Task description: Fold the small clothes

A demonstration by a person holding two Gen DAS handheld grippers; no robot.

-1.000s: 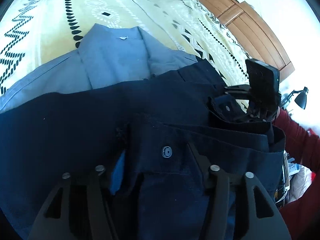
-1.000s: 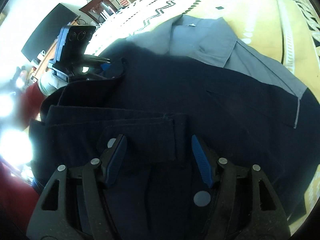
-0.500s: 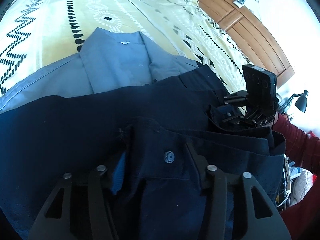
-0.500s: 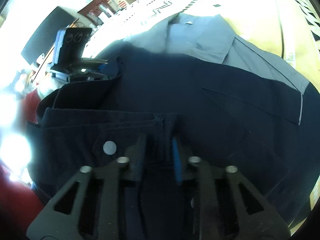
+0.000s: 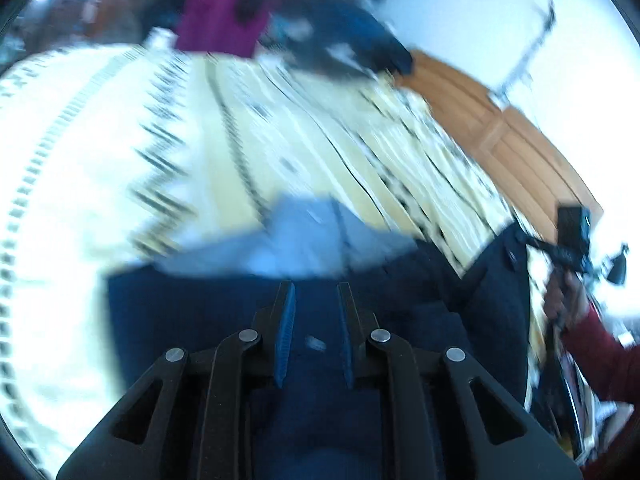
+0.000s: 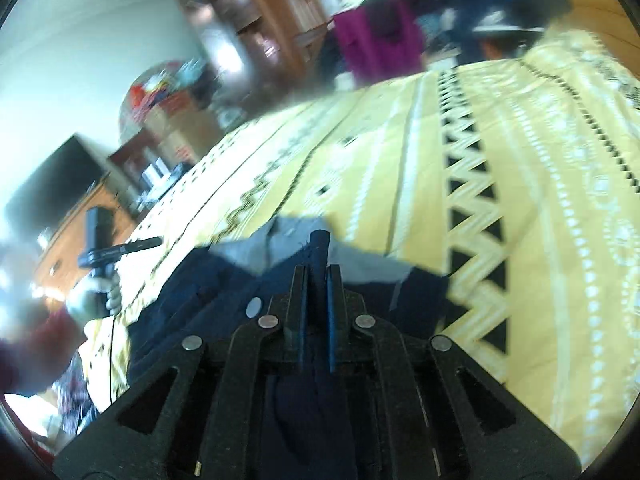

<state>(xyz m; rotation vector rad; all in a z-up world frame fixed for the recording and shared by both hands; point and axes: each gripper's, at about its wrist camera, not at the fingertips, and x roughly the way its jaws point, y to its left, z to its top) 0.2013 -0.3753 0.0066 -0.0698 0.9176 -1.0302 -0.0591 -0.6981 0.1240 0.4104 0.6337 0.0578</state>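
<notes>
Pinching navy garment (image 6: 224,300) in both tools — right (image 6: 317,276), left (image 5: 314,312).

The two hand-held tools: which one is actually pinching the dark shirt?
The right tool: its blue-padded fingers are pressed together on a fold of the navy shirt. The left tool shows a gap.

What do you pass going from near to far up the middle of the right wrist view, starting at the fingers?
Right gripper with its fingers pinching a fold of the navy shirt → the shirt's grey collar → yellow patterned bedspread → purple cloth at the far edge.
</notes>
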